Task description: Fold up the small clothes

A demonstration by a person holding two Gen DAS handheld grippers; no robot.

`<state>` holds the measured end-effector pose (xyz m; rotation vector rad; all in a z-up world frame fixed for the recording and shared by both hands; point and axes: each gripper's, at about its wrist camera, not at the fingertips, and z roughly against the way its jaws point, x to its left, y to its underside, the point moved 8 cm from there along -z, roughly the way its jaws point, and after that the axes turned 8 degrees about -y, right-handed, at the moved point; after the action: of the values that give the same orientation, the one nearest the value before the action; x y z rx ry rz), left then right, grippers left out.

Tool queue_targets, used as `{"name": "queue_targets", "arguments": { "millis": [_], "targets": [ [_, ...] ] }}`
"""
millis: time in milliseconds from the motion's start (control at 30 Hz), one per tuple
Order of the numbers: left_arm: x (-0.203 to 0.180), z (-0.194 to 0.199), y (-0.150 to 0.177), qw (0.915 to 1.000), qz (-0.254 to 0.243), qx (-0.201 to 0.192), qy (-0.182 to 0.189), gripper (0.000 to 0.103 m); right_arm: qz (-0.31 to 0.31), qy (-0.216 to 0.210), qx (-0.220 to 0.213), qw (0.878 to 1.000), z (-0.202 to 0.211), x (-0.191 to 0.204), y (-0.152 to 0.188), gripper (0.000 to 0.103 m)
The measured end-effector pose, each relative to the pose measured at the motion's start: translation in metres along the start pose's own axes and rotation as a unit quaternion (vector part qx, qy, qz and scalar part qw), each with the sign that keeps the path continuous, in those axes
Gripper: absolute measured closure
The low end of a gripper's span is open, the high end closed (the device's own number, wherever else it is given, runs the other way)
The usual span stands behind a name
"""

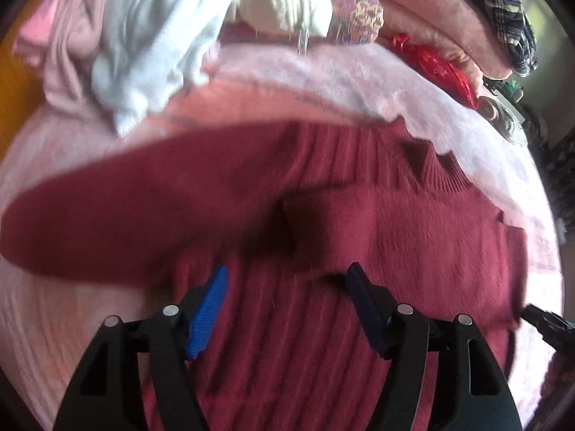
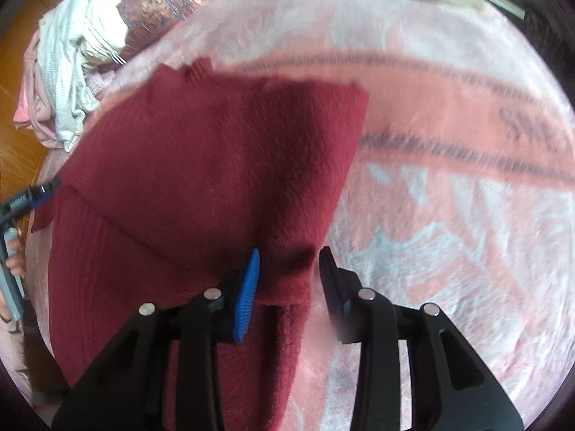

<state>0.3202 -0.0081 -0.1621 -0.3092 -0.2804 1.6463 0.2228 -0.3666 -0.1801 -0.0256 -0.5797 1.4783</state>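
A dark red knitted sweater (image 1: pixel 323 222) lies on a pink blanket (image 1: pixel 64 309), one sleeve stretched to the left. My left gripper (image 1: pixel 287 276) is open and hovers just above the sweater's ribbed body, holding nothing. In the right wrist view the sweater (image 2: pixel 201 165) has a side folded over its body. My right gripper (image 2: pixel 289 258) is open with its fingers either side of the folded cloth's near edge; whether they touch it is unclear. The right gripper's tip shows at the left view's right edge (image 1: pixel 542 323), the left gripper at the right view's left edge (image 2: pixel 32 194).
A heap of unfolded clothes, white and pale pink, lies at the back left (image 1: pixel 143 36) (image 2: pixel 72 64). A patterned cloth (image 1: pixel 359 3), a red shiny item (image 1: pixel 438 64) and plaid fabric (image 1: pixel 503 10) lie at the back. Orange wooden floor (image 2: pixel 18 89) shows left of the bed.
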Motion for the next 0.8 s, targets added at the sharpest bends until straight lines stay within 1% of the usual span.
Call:
{"name": "queue_targets", "arguments": {
  "millis": [67,100,233,333,400,467,500,567,633,700,733,800],
  "targets": [
    [-0.004,-0.004,0.009,0.9995,0.012,0.023,0.018,0.034,-0.002,-0.022,-0.008,1.000,0.002,0.011,-0.005,0.067],
    [-0.008,-0.008,0.014,0.9985,0.021,0.037,0.033,0.034,0.000,-0.037,-0.008,0.999,0.000,0.018,-0.007,0.067],
    [-0.024,-0.017,0.020,0.9935,0.050,0.065,0.079,0.034,0.015,-0.037,0.010,0.999,-0.020,0.036,-0.008,0.067],
    [-0.031,-0.023,0.015,0.9898,0.078,0.071,0.096,0.034,0.022,-0.035,0.022,0.999,-0.033,0.045,-0.008,0.067],
    [-0.037,-0.027,0.010,0.9881,0.087,0.074,0.103,0.034,0.029,-0.026,0.029,0.999,-0.040,0.047,-0.008,0.067],
    [-0.041,-0.033,0.004,0.9882,0.089,0.073,0.101,0.035,0.030,-0.018,0.033,0.999,-0.043,0.046,-0.006,0.067],
    [-0.041,-0.037,0.002,0.9882,0.093,0.071,0.099,0.037,0.028,-0.019,0.035,0.999,-0.044,0.045,-0.006,0.067],
    [-0.039,-0.047,-0.002,0.9873,0.102,0.075,0.095,0.046,0.026,-0.019,0.038,0.999,-0.046,0.041,-0.003,0.069],
    [-0.034,-0.053,-0.005,0.9860,0.117,0.073,0.093,0.070,0.025,-0.021,0.041,0.999,-0.048,0.038,-0.003,0.069],
    [-0.031,-0.054,-0.009,0.9858,0.122,0.065,0.095,0.078,0.019,-0.027,0.042,0.999,-0.048,0.035,-0.002,0.069],
    [-0.030,-0.054,-0.011,0.9861,0.121,0.060,0.097,0.086,0.015,-0.031,0.043,0.998,-0.049,0.034,-0.002,0.069],
    [-0.032,-0.046,-0.016,0.9882,0.113,0.037,0.097,0.091,0.012,-0.034,0.045,0.998,-0.049,0.033,-0.002,0.069]
  ]
}}
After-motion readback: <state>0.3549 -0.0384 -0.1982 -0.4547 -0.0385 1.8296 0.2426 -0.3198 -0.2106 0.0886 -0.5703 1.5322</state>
